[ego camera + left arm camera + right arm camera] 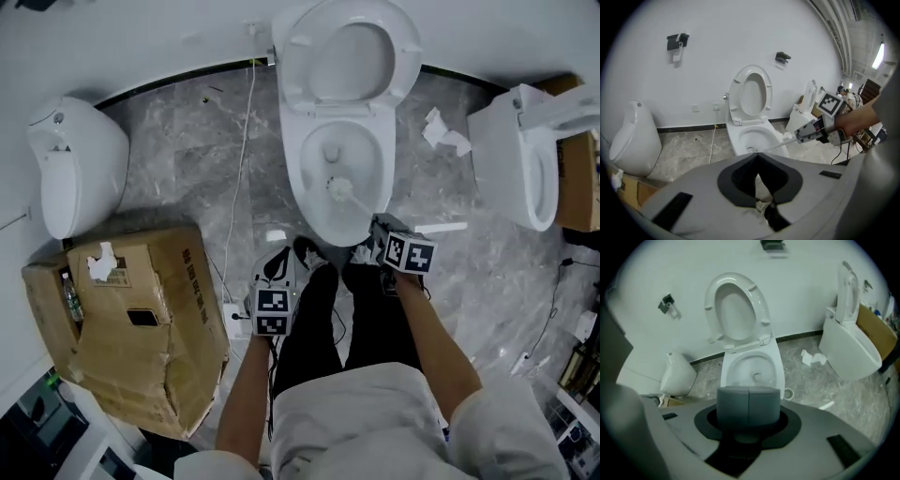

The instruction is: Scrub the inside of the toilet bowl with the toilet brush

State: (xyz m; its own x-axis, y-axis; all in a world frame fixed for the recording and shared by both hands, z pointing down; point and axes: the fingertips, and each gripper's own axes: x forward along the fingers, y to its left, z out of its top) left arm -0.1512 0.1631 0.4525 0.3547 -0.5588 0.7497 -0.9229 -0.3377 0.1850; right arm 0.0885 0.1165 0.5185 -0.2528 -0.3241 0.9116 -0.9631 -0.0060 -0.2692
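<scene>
A white toilet (309, 220) stands ahead with its seat and lid (345, 56) raised. The white head of the toilet brush (339, 187) is inside the bowl, low on the near side. Its thin handle (773, 146) slants up to my right gripper (377, 228), which is over the bowl's near right rim and shut on the handle. In the right gripper view the grey pads (740, 404) sit together and hide the brush. My left gripper (279, 265) hangs lower left, off the toilet, by the person's dark shoe. Its jaws show only as a dark recess.
A wall urinal (75, 164) is at the left, with a battered cardboard box (141, 328) below it. A second toilet (520, 159) stands at the right, crumpled paper (445, 133) on the marble floor beside it. A white cable (246, 141) runs down the floor left of the bowl.
</scene>
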